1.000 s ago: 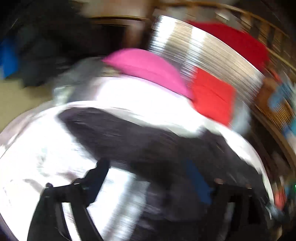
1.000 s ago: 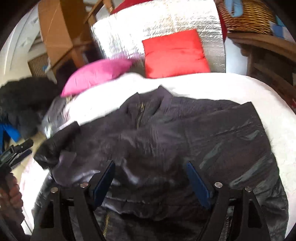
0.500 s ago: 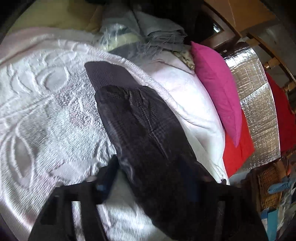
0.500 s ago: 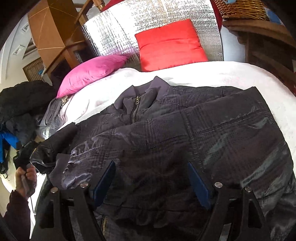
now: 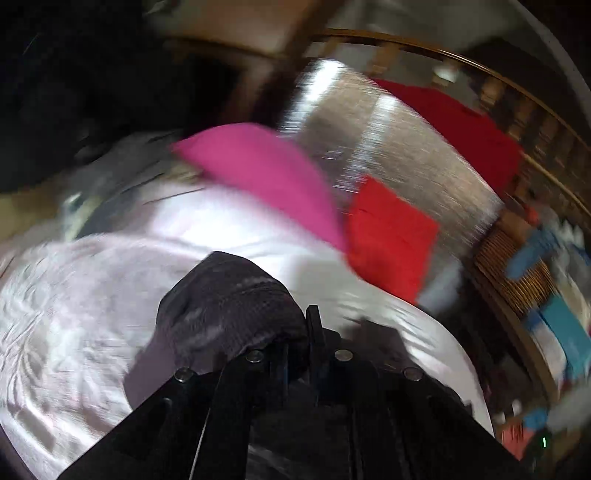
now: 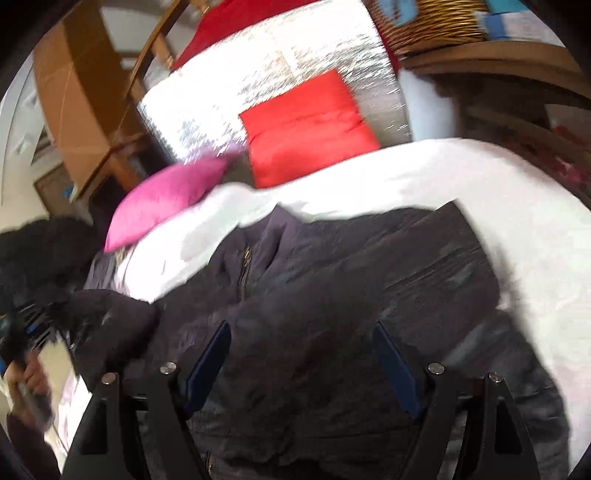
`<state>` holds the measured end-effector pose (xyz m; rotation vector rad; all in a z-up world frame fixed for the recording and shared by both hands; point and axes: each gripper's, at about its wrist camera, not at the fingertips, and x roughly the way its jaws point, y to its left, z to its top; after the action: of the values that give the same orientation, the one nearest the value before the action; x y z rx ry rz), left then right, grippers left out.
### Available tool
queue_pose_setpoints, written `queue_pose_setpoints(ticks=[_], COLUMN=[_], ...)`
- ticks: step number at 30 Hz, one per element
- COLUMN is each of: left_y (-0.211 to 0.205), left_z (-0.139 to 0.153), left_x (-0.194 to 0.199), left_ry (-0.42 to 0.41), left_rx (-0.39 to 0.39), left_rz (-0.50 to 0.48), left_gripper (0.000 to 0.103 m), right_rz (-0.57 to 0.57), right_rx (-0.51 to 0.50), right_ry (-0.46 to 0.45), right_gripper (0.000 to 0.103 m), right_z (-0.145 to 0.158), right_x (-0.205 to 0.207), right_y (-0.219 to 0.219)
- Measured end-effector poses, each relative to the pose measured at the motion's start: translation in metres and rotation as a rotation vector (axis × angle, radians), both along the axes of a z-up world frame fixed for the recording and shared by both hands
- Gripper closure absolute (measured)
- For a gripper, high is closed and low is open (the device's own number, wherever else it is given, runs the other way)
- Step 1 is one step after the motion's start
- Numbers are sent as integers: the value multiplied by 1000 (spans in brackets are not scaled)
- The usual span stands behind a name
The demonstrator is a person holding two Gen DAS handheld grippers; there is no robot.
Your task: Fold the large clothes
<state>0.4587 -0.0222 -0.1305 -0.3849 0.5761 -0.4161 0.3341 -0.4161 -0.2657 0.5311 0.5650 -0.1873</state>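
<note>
A dark quilted jacket (image 6: 351,295) lies front up on the white bedspread (image 6: 498,177), collar toward the pillows. My left gripper (image 5: 295,332) is shut on the jacket's sleeve cuff (image 5: 225,306) and holds it bunched above the bedspread (image 5: 74,314). In the right wrist view that lifted sleeve (image 6: 110,310) shows at the left, by the hand holding the left gripper. My right gripper (image 6: 301,358) is open and empty, its fingers (image 6: 210,354) hovering over the jacket's lower body.
A pink pillow (image 6: 170,195) and a red pillow (image 6: 306,125) lean on a silver foil panel (image 6: 266,66) at the bed's head. A wicker basket (image 6: 436,22) sits on a wooden shelf at right. Dark clothes (image 5: 74,92) are piled left of the bed.
My left gripper has shut on the sleeve cuff and lifted it, swinging toward the pillows. My right gripper stays open over the jacket, its view tilted and shifted slightly.
</note>
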Motion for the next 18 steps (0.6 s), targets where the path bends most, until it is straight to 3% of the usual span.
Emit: queue_pose_setpoints(ticks=[2,5,7,10,11,13,14,15,18], left_y=[-43,-109,-156,-195,-196,-178,-162,-145,-84], left_z=[15,12,-13,-58,-65,-68,-65,-58,-38], left_x=[-28,-67,-86,-103,-105,-111,-111,-112,-116], left_ry=[-51,-46,10,154,188,235,236,227,161], left_rx=[42,98,192,356,373,331,290,238,84], left_rz=[-109,-299,-415,-512,-515,-493,-474,-443,-305], left_gripper=[95,95,94,80,76,71,62,50,40], right_rz=[-45,-95,-116,-135,-138,-132,-122,-116,-63], right_rx=[33,57,60,73,79,84,78,68,30], right_ry=[-24,-40,-46,-51,-51,-48,-47,-48,-33], right_gripper=[21,21,21,21,21,21,21,21,21], right_z=[7,14,17,23,24,27,28,29,31], right_x=[-11,-25,-32,-44,-46,-49,-50,-52,-48], right_y=[-14,-33,-39,-49,-52,-53,-52,-51,-40])
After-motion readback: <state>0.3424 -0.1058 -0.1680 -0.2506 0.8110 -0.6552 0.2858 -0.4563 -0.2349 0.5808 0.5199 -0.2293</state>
